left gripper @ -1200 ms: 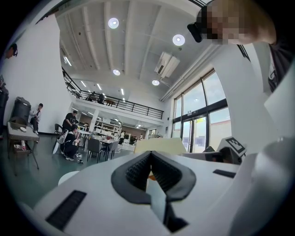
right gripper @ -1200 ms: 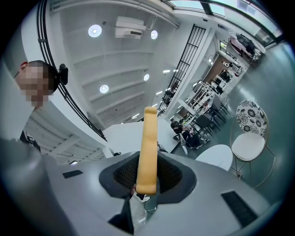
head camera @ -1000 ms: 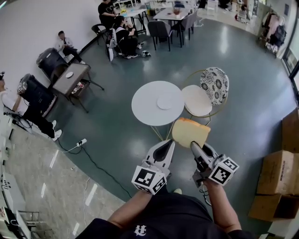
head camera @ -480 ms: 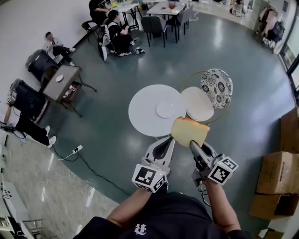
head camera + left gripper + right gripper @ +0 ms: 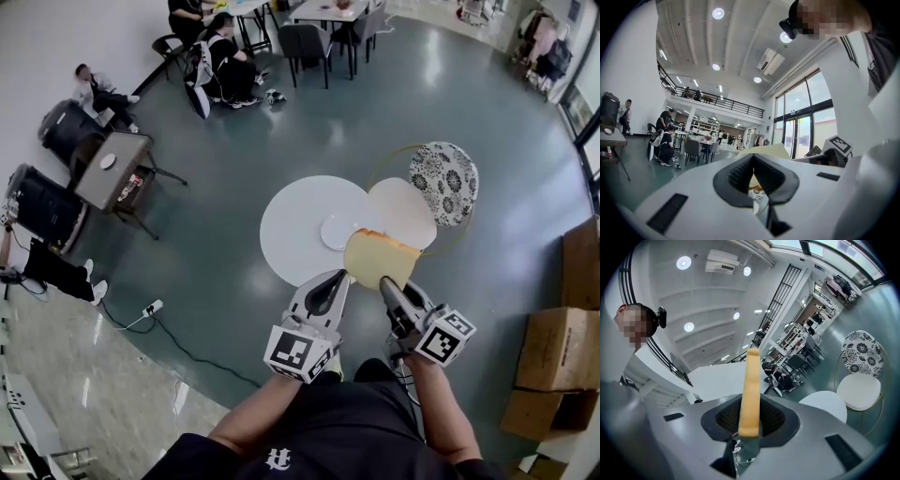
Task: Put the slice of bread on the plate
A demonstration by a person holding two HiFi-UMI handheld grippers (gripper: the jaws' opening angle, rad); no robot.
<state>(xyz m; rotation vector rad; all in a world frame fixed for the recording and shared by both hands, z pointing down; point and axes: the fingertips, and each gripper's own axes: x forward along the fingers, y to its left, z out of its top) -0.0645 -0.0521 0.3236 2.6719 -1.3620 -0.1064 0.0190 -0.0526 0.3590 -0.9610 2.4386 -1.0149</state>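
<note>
A yellowish slice of bread (image 5: 380,258) stands on edge in my right gripper (image 5: 386,283), which is shut on its lower end. In the right gripper view the bread (image 5: 751,390) rises straight up from between the dark pads (image 5: 774,420). A small white plate (image 5: 336,232) lies on the round white table (image 5: 295,225), just beyond and left of the bread. My left gripper (image 5: 335,277) hangs beside the right one over the table's near edge, shut and holding nothing. Its pads (image 5: 736,176) meet in the left gripper view.
A chair with a white seat (image 5: 408,208) and a patterned back (image 5: 444,180) stands against the table's right side. Cardboard boxes (image 5: 555,349) are stacked at the right. People sit by tables (image 5: 211,56) at the far left. A power strip (image 5: 150,307) with its cable lies on the floor.
The table, plate and chair have drawn closer to both grippers. The bread now overlaps the table's near right edge. Both grippers keep their grip and pose.
</note>
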